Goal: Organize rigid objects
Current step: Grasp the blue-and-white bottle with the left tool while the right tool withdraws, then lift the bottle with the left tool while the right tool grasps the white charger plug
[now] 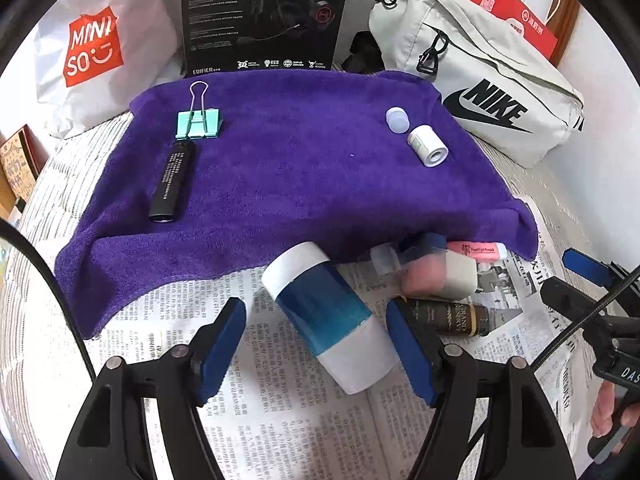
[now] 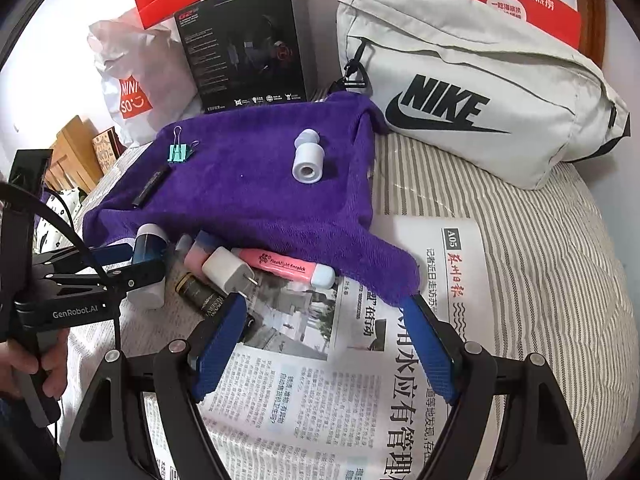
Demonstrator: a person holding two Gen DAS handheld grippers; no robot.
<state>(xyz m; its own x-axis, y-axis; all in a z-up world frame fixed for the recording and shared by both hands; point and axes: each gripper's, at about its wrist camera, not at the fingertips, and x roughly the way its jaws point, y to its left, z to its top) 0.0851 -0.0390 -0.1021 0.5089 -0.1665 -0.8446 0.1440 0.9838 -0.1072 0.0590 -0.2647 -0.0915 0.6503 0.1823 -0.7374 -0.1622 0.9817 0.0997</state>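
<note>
A blue and white bottle (image 1: 330, 320) lies on the newspaper (image 1: 280, 420) between the fingers of my open left gripper (image 1: 316, 320), not clamped. It also shows in the right wrist view (image 2: 148, 256) beside the left gripper (image 2: 120, 268). A purple towel (image 1: 300, 160) holds a green binder clip (image 1: 199, 122), a black tube (image 1: 172, 180), a white cap (image 1: 398, 120) and a small white bottle (image 1: 428, 146). A pink highlighter (image 2: 286, 266), a white charger (image 2: 226, 270), a pink bottle (image 2: 196, 254) and a dark bottle (image 2: 200, 294) lie at the towel's front edge. My right gripper (image 2: 324, 340) is open and empty over the newspaper (image 2: 320, 400).
A white Nike bag (image 2: 480, 92) lies at the back right on the striped bedding (image 2: 540, 260). A black headset box (image 2: 244, 40), a Miniso bag (image 2: 128, 80) and red boxes (image 2: 516, 0) stand along the back.
</note>
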